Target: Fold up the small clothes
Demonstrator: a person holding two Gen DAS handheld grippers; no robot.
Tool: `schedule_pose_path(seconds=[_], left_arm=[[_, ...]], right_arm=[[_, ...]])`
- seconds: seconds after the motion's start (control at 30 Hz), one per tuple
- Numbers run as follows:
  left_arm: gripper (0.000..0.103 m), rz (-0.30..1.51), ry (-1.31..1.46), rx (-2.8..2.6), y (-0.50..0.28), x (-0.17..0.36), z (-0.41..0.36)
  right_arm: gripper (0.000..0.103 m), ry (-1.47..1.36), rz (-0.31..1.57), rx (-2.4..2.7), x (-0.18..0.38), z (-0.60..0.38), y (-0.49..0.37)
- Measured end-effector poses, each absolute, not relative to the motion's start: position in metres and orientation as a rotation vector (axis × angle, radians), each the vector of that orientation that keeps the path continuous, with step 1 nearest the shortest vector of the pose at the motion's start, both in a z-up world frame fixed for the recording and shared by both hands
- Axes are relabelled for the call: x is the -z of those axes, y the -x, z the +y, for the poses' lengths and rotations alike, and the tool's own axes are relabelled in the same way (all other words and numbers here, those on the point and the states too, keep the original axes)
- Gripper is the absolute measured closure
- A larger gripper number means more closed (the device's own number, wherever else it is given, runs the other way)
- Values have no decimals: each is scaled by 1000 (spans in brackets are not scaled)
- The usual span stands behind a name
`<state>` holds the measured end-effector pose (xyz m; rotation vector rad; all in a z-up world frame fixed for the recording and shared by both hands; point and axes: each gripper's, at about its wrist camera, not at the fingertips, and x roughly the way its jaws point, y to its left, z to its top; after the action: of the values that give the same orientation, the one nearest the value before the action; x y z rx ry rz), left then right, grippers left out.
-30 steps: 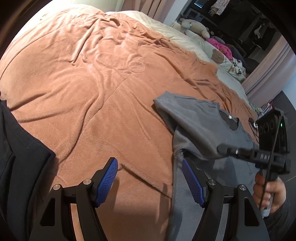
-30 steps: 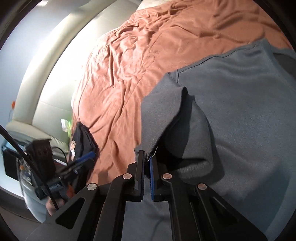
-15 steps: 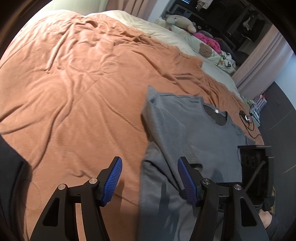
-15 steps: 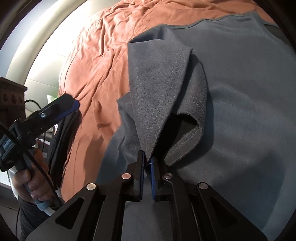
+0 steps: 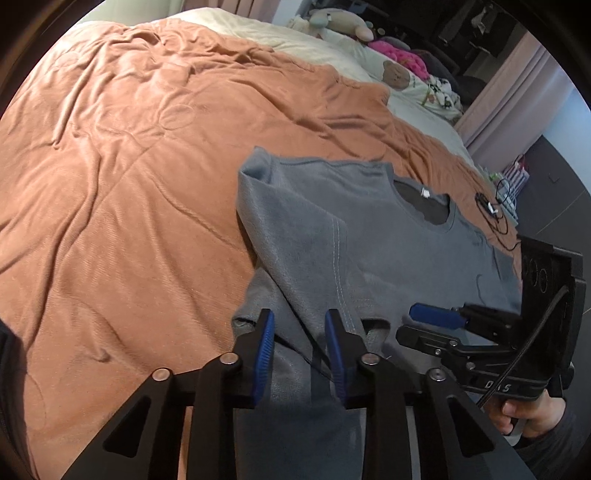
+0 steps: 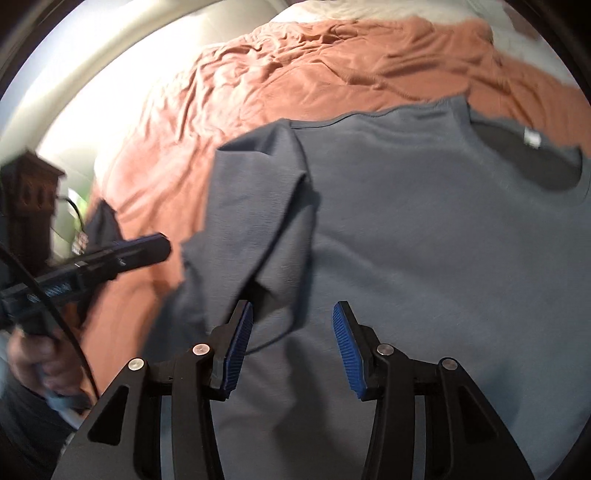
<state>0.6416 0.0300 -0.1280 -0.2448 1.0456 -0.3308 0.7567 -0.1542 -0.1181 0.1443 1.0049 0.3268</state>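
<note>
A grey T-shirt (image 5: 388, 240) lies flat on an orange blanket (image 5: 129, 184), neck hole to the far right. Its near sleeve (image 5: 303, 236) is folded over the body. My left gripper (image 5: 300, 332) stands over the sleeve's lower end, jaws closing with grey cloth between the pads, which are still apart. My right gripper (image 6: 293, 332) hovers just above the shirt (image 6: 424, 240), jaws opening, with the sleeve (image 6: 258, 206) lying loose by its left pad. Each gripper appears in the other's view: the right gripper (image 5: 424, 325) beside the left, the left gripper (image 6: 147, 247) at the shirt's left edge.
Stuffed toys (image 5: 340, 26) and pink cloth (image 5: 395, 51) lie on the cream sheet (image 5: 295, 37) at the bed's far end. A cable with a small device (image 5: 491, 210) rests past the shirt's collar. A dark garment (image 6: 99, 225) lies at the blanket's left. A hand (image 5: 524, 413) holds the right gripper.
The right gripper carried the sleeve across the shirt's body, then opened and let it go. The left gripper moved right from the blanket onto the shirt, and its jaws narrowed.
</note>
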Motion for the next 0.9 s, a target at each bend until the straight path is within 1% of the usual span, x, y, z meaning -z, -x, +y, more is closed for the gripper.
schedule_pose_path(seconds=[0.13,0.3,0.63,0.77,0.9], left_arm=[[87,1067,226,322,-647,138,25],[94,1093,201,302,-651,151,25],[96,1131,188,296,-649,173,28],[96,1140,153,298,-650,175,26],[97,1146,144,295,-652,177,26]], right_arm=[[60,-46,1015,-329,120,-130,-756],[60,113,1005,-269,122,-107,-757],[60,182,963,-195,133,-80,-785],[60,190,909,-157,131,-83,-793],[60,90,868,-87,123,-111,-793]])
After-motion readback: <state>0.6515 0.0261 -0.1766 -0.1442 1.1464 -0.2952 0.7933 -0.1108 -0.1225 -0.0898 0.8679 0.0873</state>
